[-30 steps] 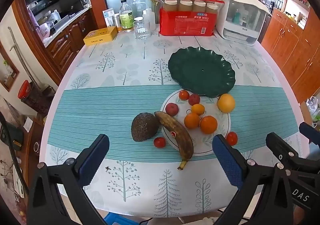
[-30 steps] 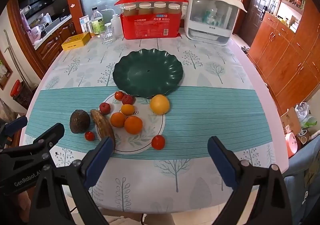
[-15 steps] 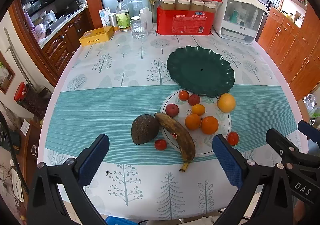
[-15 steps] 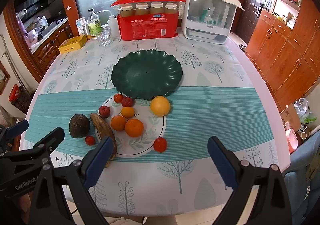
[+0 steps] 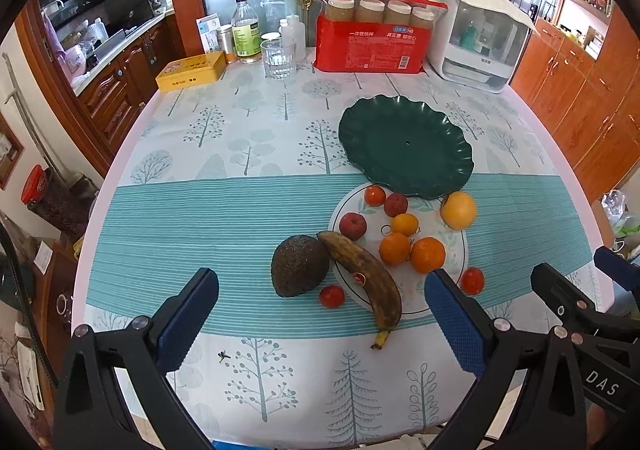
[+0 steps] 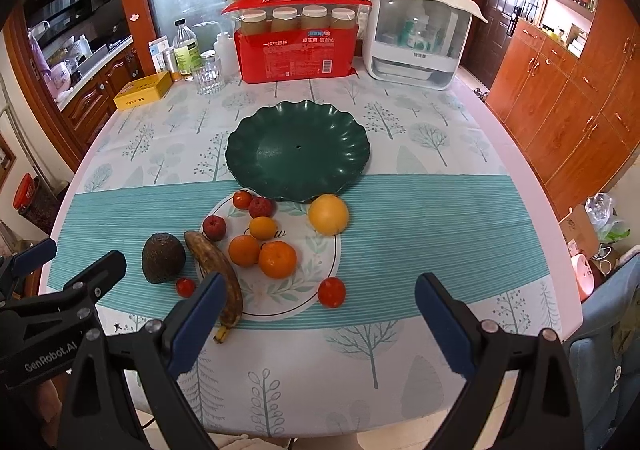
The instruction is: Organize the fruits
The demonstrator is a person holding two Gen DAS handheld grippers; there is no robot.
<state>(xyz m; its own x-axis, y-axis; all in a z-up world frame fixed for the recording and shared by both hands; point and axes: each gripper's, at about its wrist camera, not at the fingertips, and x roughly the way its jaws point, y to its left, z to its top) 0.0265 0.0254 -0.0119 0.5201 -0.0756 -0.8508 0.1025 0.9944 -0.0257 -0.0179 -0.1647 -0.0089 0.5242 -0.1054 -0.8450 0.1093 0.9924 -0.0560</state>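
An empty dark green scalloped plate [image 5: 404, 146] [image 6: 298, 150] sits mid-table. In front of it lie loose fruits on the tablecloth: a dark avocado [image 5: 299, 265] [image 6: 163, 258], a browned banana [image 5: 366, 274] [image 6: 220, 270], several oranges [image 5: 428, 255] [image 6: 277, 259], a large yellow-orange citrus [image 5: 459, 210] [image 6: 328, 214], small red fruits [image 5: 353, 225] and cherry tomatoes [image 5: 332, 296] [image 6: 331, 291]. My left gripper [image 5: 320, 318] hovers open over the near edge, just short of the banana and avocado. My right gripper [image 6: 320, 314] also hangs open and empty, near the front tomato.
At the back stand a red pack of paper cups [image 5: 370, 46], a white dish cabinet [image 5: 480, 38], a glass [image 5: 279, 59], bottles [image 5: 247, 32] and a yellow tin [image 5: 191, 71]. Wooden cabinets [image 6: 568, 98] line the right side.
Both grippers have eased slightly back and up from the table, so the fruits sit a little farther off. Both stay open; no fruit has moved.
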